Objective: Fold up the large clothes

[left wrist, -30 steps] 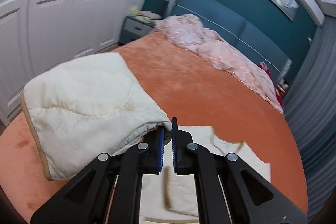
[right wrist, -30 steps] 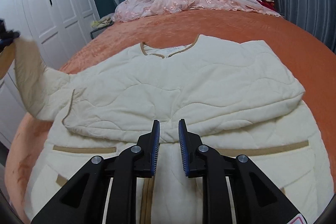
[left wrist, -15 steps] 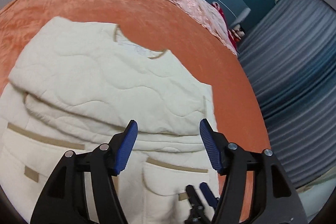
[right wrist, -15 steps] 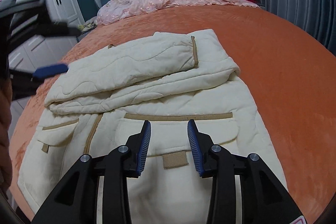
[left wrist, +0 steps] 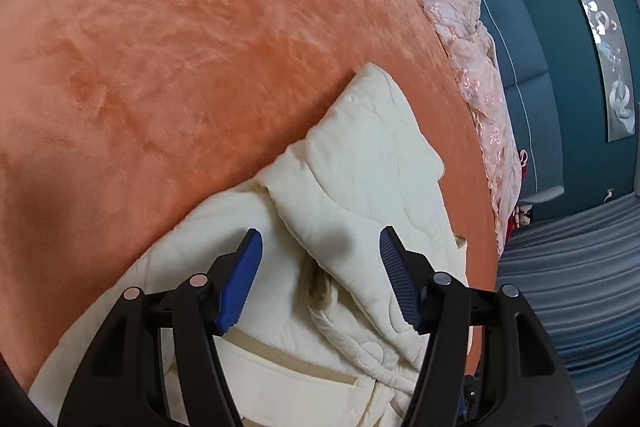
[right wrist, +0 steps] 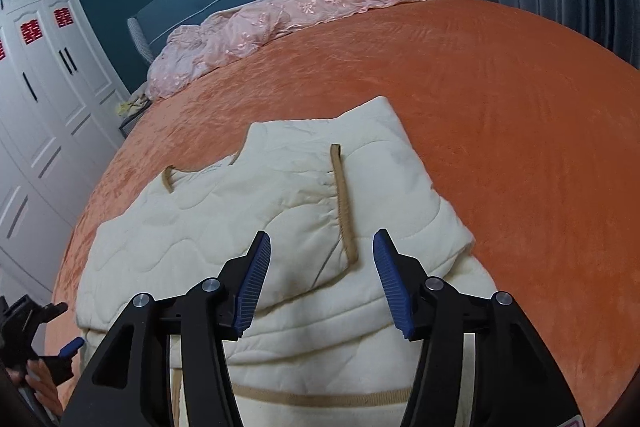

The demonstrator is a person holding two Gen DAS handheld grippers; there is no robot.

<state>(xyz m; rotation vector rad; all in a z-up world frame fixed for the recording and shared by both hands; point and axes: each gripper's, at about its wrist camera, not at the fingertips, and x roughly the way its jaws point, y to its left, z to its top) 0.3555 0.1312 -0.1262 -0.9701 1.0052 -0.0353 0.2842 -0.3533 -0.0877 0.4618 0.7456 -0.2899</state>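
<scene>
Cream quilted jacket (right wrist: 248,227) spread flat on the orange bed (right wrist: 500,99), both sleeves laid across the chest, tan-edged cuff (right wrist: 343,203) uppermost. Likely so arranged to narrow the garment before the hem comes up toward the collar.

Left claw (left wrist: 320,267) poised above the jacket's folded sleeve, blue pads well apart, nothing between them but air over cloth. Right claw (right wrist: 320,275) above the cuff, jaws opening, no fabric pinched. Both empty and angled down at the jacket, probably readying for a fresh hold lower on the garment.

From the right wrist view: tan collar opening (right wrist: 170,179), the full sleeve overlap, the white wardrobe (right wrist: 44,75) left of the jacket, and the left claw with a hand beside the jacket's near-left edge. Missing from the left wrist view, which instead gives a pocket flap (left wrist: 280,363) nearest the camera and the pink bedding (left wrist: 476,67) beyond the jacket, toward the blue headboard (left wrist: 520,47).
</scene>
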